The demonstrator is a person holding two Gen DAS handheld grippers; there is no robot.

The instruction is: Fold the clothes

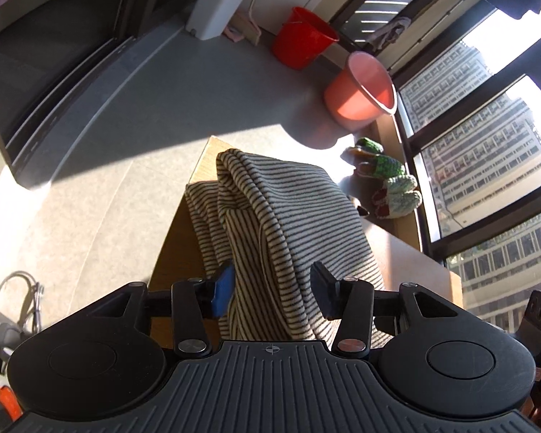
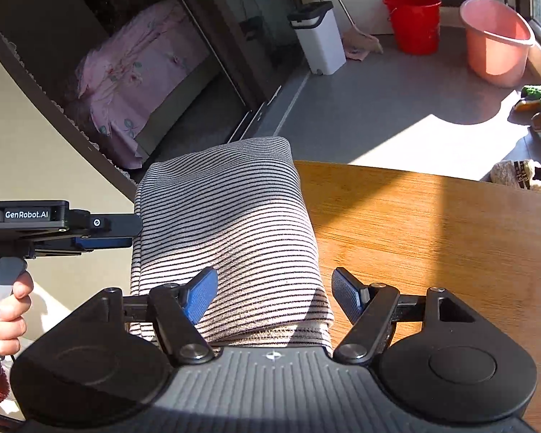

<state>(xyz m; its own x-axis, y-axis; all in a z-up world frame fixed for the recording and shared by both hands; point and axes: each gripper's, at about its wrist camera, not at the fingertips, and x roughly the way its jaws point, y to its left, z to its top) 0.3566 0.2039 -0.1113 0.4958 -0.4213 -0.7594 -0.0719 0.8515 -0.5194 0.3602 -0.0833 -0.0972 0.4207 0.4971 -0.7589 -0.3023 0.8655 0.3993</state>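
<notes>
A cream garment with thin dark stripes (image 1: 277,216) lies folded in a long bundle on a wooden table (image 1: 176,252). My left gripper (image 1: 274,290) is open, its blue pads on either side of the bundle's near end. In the right wrist view the same garment (image 2: 227,223) lies at the table's left edge (image 2: 432,238). My right gripper (image 2: 276,294) is open around its near end, where a cream hem shows. The left gripper (image 2: 119,232) reaches in from the left against the garment's side.
On the grey floor stand a red bucket (image 1: 303,38), a pink basin (image 1: 360,90) and a white bin (image 1: 216,3). Green and white knitted slippers (image 1: 389,180) lie by the large window (image 1: 487,151). A bed with pink sheets (image 2: 133,75) shows behind a sliding door.
</notes>
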